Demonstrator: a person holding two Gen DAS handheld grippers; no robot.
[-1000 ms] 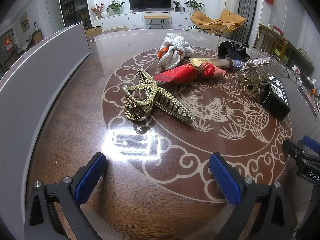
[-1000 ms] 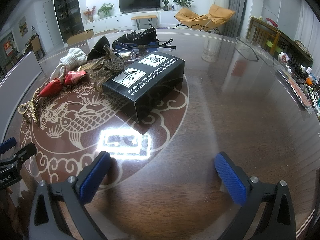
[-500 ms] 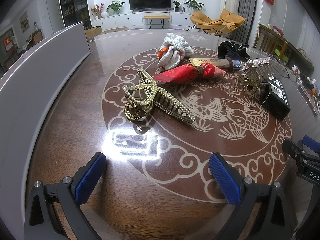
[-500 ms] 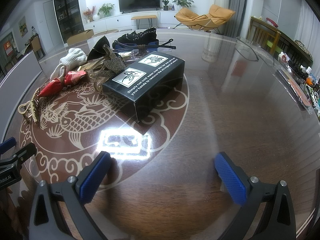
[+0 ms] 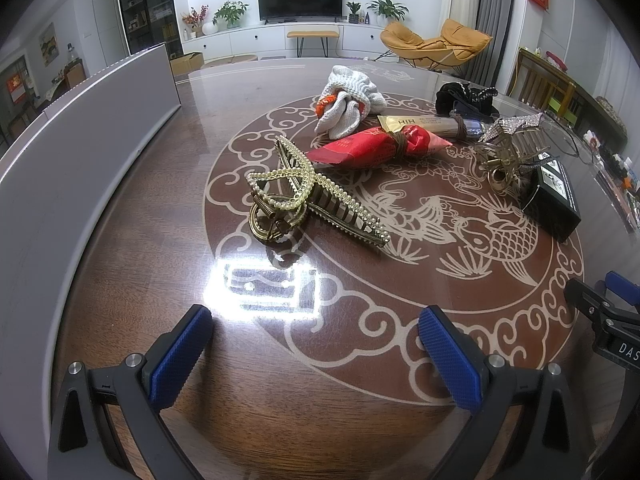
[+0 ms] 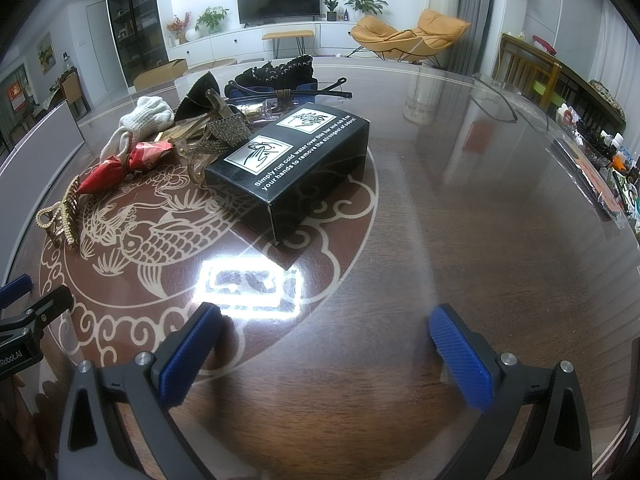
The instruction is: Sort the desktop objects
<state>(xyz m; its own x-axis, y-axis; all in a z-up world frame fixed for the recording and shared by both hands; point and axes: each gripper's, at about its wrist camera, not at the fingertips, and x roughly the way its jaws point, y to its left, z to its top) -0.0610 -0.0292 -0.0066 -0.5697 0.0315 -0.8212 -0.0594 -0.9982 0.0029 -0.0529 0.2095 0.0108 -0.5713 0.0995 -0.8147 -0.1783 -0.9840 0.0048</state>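
Two tongs are held low over the near edge of the worktop [image 5: 120,264], a dark glossy wooden surface with a pale fish-and-cloud medallion. The left tongs [image 5: 316,344] are spread wide with nothing between the blue pads, and the right tongs [image 6: 326,344] are likewise wide open and empty; each is seen at the margin of the other's view. Directly ahead of the left tongs, toward the middle of the worktop, a gold pearl-studded hair claw [image 5: 308,200] is laid on the medallion, with a bright lamp reflection between it and the tongs. Just beyond the claw a red packet tied at the waist [image 5: 376,146] is found, its near end close to the claw's tip. Behind the packet a white knitted glove [image 5: 348,100] is bunched, with an orange patch showing, and beside it a gold-and-purple tube [image 5: 432,124] is laid, touching the packet's far side. Further toward the far right of the worktop a black scrunchie [image 5: 464,96] is seen, and nearer, a rhinestone hair claw [image 5: 512,148] is leaned against a black box [image 6: 296,164]. The box, printed with white text and two pictures, is placed ahead of the right tongs and slightly to their left, on the right side of the medallion. A grey panel [image 5: 80,136] is stood along the left edge of the worktop.
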